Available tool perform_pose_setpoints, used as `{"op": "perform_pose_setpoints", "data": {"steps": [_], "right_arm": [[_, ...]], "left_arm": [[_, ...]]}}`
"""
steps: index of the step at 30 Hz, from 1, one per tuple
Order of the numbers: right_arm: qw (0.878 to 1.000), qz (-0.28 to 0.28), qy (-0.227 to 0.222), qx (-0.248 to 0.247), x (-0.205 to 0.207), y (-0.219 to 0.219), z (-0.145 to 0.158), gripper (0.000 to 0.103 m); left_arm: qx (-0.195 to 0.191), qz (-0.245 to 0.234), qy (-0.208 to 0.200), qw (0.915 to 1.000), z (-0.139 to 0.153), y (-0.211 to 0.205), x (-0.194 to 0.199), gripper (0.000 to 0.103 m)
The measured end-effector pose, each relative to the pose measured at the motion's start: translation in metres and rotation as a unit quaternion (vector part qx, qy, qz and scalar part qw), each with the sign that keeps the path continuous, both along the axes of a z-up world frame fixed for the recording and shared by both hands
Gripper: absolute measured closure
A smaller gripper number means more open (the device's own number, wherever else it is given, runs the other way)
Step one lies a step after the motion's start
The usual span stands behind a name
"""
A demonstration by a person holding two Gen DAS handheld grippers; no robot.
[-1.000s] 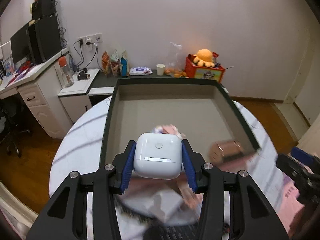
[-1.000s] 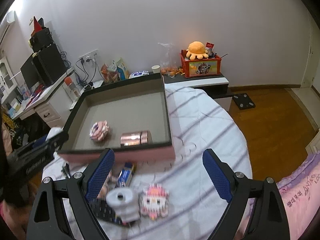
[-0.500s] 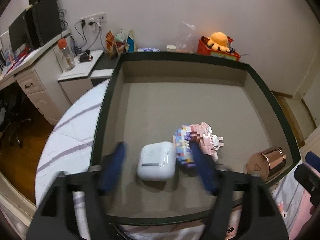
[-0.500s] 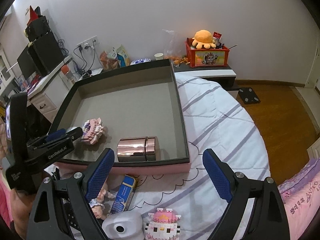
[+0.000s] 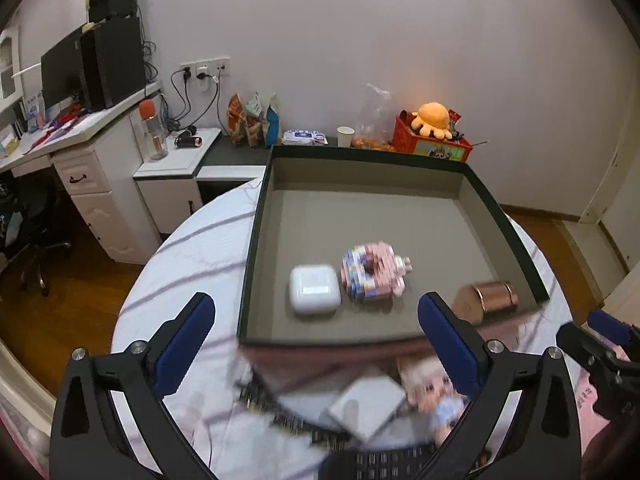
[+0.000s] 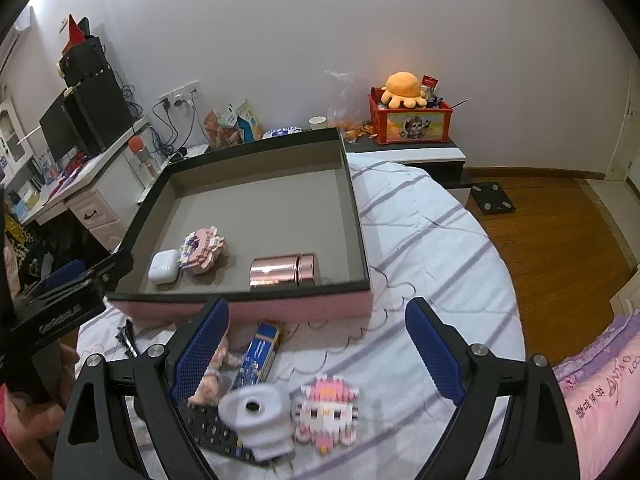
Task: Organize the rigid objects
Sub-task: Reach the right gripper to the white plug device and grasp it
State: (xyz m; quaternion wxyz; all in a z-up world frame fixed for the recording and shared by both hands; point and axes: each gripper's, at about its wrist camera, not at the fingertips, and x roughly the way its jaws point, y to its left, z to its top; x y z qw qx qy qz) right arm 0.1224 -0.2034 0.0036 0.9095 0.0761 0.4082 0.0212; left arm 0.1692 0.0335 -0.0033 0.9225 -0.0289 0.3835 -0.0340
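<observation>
A white earbud case (image 5: 314, 289) lies free in the black-rimmed box (image 5: 504, 220), close to its near left corner. Beside it sit a pink brick figure (image 5: 372, 276) and a copper tin (image 5: 488, 300) on its side. My left gripper (image 5: 314, 297) hangs just short of the box's near wall, its jaws opening wide with nothing between the pads. My right gripper (image 6: 317, 304) is open and holds nothing, over the bedspread in front of the box. Below it lie a white plug adapter (image 6: 258, 412) and a pink-and-white brick figure (image 6: 328, 404).
Against the box's pink front wall (image 6: 304, 310) lie a blue packet (image 6: 260, 356), a small doll (image 6: 218, 364) and a black remote (image 6: 208, 424). The round bed's striped cover (image 6: 432, 240) stretches right of the box. A desk and low cabinets line the far wall.
My left gripper has let go of the white earbud case, which now rests in the box, and has opened wide and drawn back over the near wall. The right gripper stays open.
</observation>
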Motion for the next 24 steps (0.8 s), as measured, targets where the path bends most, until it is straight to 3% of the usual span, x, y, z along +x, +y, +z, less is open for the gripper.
{"op": "perform_pose_setpoints", "data": {"steps": [14,24], "right_arm": [[0.999,0.025,-0.021,-0.015,-0.054,0.029,0.019,0.012],[0.999,0.030,0.022,-0.037,-0.061,0.034,-0.013,0.012]], "left_arm": [[-0.001,0.010,-0.002,0.9999,0.010,0.016,-0.084,0.000],[-0.016,0.017,0.026,0.9994,-0.009,0.028,-0.096,0.000]]}}
